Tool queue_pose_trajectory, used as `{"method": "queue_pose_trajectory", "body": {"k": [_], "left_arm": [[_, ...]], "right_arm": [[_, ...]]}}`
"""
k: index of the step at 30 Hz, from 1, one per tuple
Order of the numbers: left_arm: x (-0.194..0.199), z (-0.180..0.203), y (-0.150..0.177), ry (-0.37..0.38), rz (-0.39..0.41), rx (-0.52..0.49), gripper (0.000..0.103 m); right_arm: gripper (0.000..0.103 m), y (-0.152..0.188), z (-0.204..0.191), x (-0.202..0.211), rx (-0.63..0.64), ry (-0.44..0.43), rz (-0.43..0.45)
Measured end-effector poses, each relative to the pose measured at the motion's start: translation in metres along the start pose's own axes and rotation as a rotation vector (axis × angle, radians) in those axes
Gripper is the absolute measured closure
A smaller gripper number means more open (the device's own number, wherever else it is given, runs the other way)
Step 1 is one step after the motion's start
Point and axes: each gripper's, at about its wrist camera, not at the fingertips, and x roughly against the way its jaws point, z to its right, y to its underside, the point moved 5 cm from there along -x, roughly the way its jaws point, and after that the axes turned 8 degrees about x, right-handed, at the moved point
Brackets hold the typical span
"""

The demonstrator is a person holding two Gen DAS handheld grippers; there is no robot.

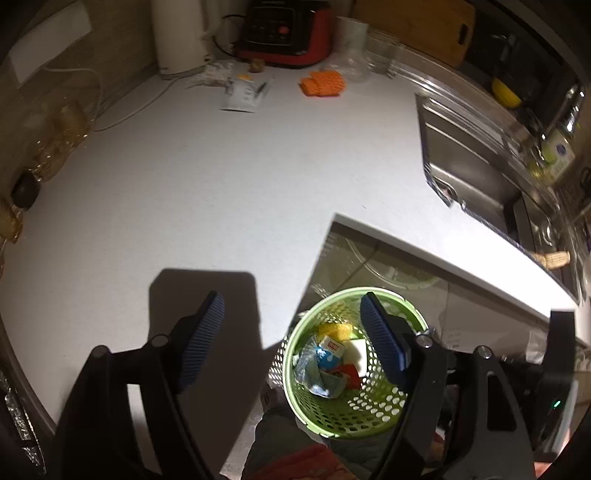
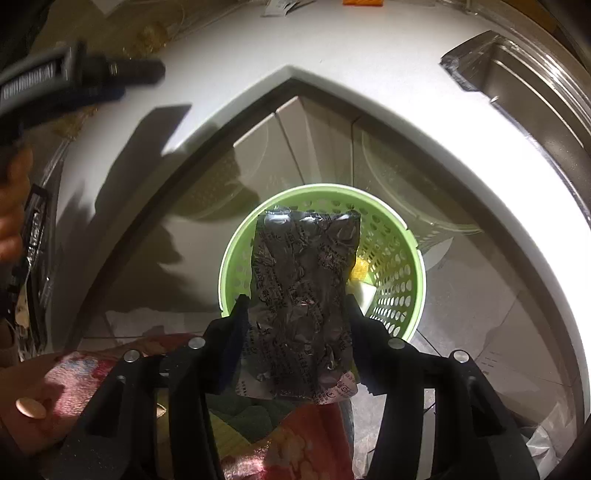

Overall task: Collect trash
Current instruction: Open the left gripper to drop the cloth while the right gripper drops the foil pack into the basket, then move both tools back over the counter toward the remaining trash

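In the left wrist view, the left hand-held gripper fills the lower part of the frame with its jaws spread wide and nothing between them. Its left blue-padded finger hangs over the white tabletop; the right one sits over the green perforated basket at lower centre. The basket stands below the tabletop's edge and holds a blue-and-white carton, crumpled bluish plastic, something yellow and a white piece. Along the top of the frame, from left to right, stand a white kettle, a red-and-black appliance, an orange cloth and a wooden cutting board, with torn paper packaging lying between kettle and cloth. A steel sink occupies the upper right.

In the right wrist view, the other gripper's black body shows blurred at upper left. The right hand-held gripper is closed on a crinkled silver foil wrapper at centre frame, pinched at its lower side edges. The wrapper's long axis runs up the frame, along the fingers; its sealed far end points to the top of the frame and hangs directly above the basket's opening. The printed near end lies toward the bottom of the frame, between the finger bases. The sink corner sits upper right.
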Motion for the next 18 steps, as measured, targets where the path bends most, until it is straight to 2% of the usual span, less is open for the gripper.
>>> {"method": "queue_pose_trajectory", "body": {"k": [3,7,11,13,18], "left_arm": [[0.005,-0.010,-0.006,-0.010,0.022,0.024,0.027],[0.007,-0.011,-0.010,-0.016,0.042,0.034,0.026],[0.009,-0.008,-0.016,-0.010,0.056,0.038,0.025],[0.011,-0.007,-0.021,-0.012,0.069,0.045,0.020],[0.019,-0.001,-0.039,-0.006,0.113,0.050,0.017]], "right_arm": [[0.031,0.001,-0.002,-0.011,0.001,0.007,-0.035],[0.018,-0.004,-0.004,-0.010,0.001,0.009,-0.036],[0.013,-0.020,-0.004,0.006,0.006,0.021,0.020],[0.008,-0.032,-0.003,0.018,0.010,0.042,0.056],[0.006,-0.074,0.005,0.047,0.006,0.111,0.139]]}}
